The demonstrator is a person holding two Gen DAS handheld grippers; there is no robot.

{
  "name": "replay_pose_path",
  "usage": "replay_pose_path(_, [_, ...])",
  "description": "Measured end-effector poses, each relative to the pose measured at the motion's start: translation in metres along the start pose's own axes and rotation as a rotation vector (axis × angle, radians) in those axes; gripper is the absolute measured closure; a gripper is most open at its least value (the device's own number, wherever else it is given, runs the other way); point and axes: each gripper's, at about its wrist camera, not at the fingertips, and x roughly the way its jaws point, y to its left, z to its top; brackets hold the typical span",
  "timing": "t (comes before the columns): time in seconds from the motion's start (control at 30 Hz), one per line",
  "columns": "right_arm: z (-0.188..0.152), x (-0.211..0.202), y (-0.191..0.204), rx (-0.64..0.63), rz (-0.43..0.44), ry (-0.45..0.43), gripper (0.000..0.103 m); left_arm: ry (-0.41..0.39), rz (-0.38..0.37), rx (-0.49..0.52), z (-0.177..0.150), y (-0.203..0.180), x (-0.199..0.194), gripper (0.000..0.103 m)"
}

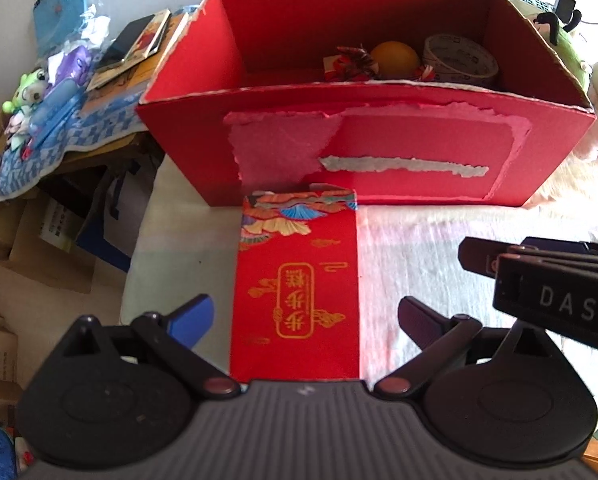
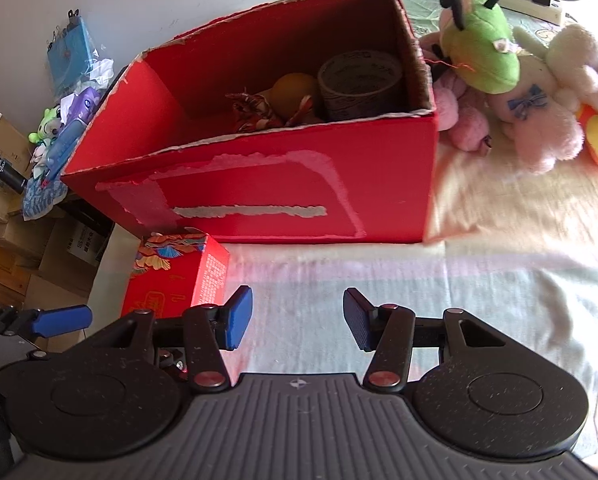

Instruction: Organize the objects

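Pre-grasp: left gripper (image 1: 303, 320), jaws wide, straddles carton (image 1: 297, 280) untouched; right gripper (image 2: 298, 318) open, empty; next, close, lift into box (image 1: 363, 148) at 12 o'clock.

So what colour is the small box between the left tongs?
Red with gold lettering and a floral top, the small box shows best in the left wrist view.

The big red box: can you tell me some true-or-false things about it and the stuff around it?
1. The big red box has a roll of tape inside. True.
2. The small red box is inside the big box. False: it lies on the cloth in front of it.
3. The left gripper is shut on the small box. False: its fingers stand open on either side of it.
4. Stuffed toys sit beside the big box. True.
5. The right gripper holds nothing. True.
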Motion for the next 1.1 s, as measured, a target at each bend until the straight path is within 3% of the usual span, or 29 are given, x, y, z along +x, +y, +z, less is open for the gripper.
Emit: replay_pose_path(1.1, [0.005,0.026,0.033,0.089,0.07,0.026,0.05,0.061,-0.122,0.07,0.01,0.027,0.031,0.003])
